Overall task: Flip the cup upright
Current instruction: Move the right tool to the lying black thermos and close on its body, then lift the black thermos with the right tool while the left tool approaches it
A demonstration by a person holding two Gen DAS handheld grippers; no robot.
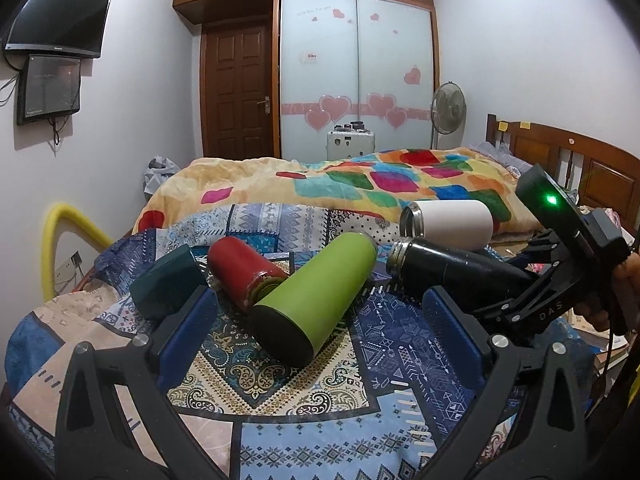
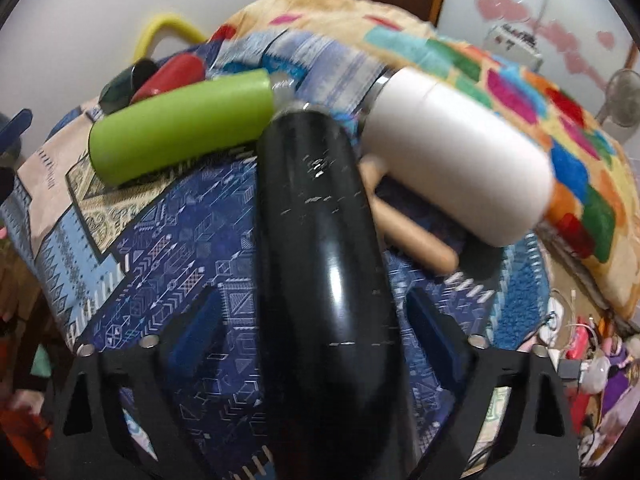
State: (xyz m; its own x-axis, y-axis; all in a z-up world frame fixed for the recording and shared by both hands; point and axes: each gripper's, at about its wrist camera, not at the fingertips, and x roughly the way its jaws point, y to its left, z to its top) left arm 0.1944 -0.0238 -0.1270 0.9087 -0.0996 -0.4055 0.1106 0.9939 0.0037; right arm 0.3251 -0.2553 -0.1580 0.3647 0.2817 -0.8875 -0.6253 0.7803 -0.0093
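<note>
Several cups lie on their sides on a patterned cloth (image 1: pixel 280 420): a dark teal one (image 1: pixel 166 284), a red one (image 1: pixel 244 272), a green one (image 1: pixel 316 296), a white one (image 1: pixel 448 222) and a black one (image 1: pixel 452 270). My left gripper (image 1: pixel 320 340) is open, its blue pads either side of the green cup's base. In the right wrist view the black cup (image 2: pixel 324 240) lies between the fingers of my right gripper (image 2: pixel 316 320), mouth pointing away. The pads stand apart from its sides. The green cup (image 2: pixel 180 128) and white cup (image 2: pixel 460 148) flank it.
A wooden rod (image 2: pixel 408 224) lies under the white cup. A colourful blanket (image 1: pixel 360 184) covers the bed behind. A wooden headboard (image 1: pixel 580 160) stands at the right, clutter (image 2: pixel 580 352) sits off the cloth's right edge, and a yellow tube (image 1: pixel 60 240) is at the left.
</note>
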